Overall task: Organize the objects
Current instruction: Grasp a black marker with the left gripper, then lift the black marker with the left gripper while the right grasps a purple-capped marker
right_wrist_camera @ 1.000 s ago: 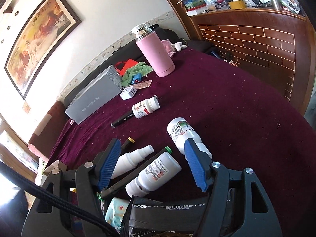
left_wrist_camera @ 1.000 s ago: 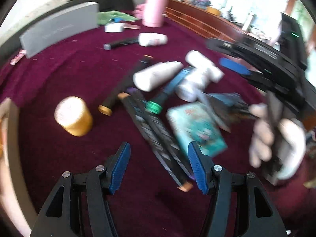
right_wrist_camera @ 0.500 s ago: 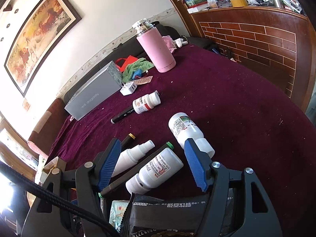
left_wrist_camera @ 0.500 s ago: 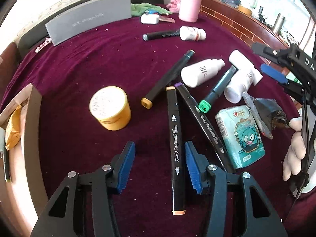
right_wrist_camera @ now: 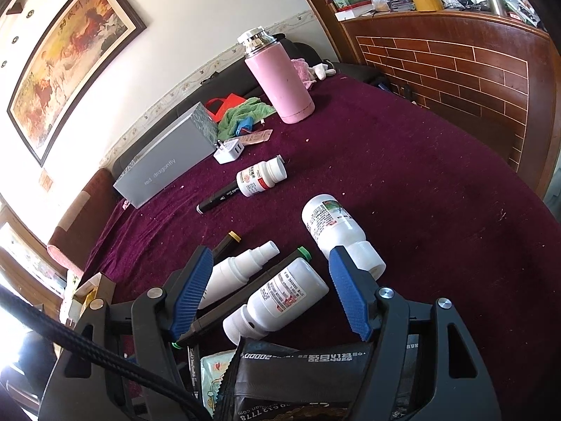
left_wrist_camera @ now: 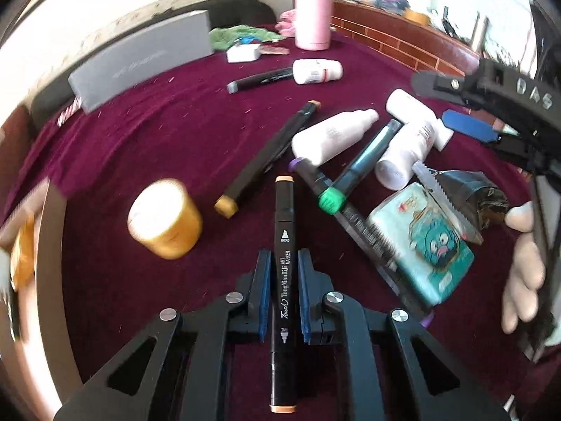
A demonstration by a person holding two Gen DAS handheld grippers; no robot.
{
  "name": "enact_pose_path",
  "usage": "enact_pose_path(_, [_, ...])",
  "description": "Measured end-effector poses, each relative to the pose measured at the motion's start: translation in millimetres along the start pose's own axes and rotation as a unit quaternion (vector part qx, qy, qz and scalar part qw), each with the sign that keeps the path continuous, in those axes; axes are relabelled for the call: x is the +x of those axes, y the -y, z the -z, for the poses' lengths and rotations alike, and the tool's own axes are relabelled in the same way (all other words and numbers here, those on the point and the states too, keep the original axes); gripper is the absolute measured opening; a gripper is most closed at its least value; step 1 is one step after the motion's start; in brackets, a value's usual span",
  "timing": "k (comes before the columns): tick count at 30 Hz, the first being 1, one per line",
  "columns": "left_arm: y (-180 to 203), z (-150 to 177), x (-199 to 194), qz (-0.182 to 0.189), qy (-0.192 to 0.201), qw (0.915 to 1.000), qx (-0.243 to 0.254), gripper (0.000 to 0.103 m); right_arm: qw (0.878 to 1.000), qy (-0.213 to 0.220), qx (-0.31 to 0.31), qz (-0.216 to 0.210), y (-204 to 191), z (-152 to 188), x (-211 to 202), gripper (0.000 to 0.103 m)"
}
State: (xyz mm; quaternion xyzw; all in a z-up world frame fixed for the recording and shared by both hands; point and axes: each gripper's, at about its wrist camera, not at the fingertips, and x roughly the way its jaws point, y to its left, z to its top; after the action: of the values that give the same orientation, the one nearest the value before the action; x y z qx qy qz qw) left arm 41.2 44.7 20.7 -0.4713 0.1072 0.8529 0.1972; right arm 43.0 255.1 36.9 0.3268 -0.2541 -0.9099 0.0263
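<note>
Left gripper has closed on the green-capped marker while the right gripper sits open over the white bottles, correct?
Not quite. The left gripper has closed on the orange-capped marker, as the left wrist view shows; the green-capped marker lies untouched among the bottles. The rest holds: the right gripper sits open over the white bottles.

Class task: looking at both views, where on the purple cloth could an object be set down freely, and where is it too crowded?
Free: the wide stretch of purple cloth between the pink flask and the brick-patterned wall; also between the grey box and yellow tub. Crowded: the white bottles and markers.
</note>
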Motion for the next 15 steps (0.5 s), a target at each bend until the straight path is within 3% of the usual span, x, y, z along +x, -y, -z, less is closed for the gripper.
enact_pose_path(5, [-42,24,-26,0.019,0.012,0.9981,-0.058,0.011,1.0,-0.006,-0.004,0.007,0,1,4,0.068])
enact_pose_path(9, [-66,48,-48,0.005,0.022,0.996,-0.086,0.011,1.0,-0.005,-0.011,0.006,-3,2,4,0.068])
enact_pose_path(15, [-83,60,-40,-0.001,0.009,0.9924,-0.122,0.011,1.0,0.007,-0.023,0.015,-9,2,-3,0.068])
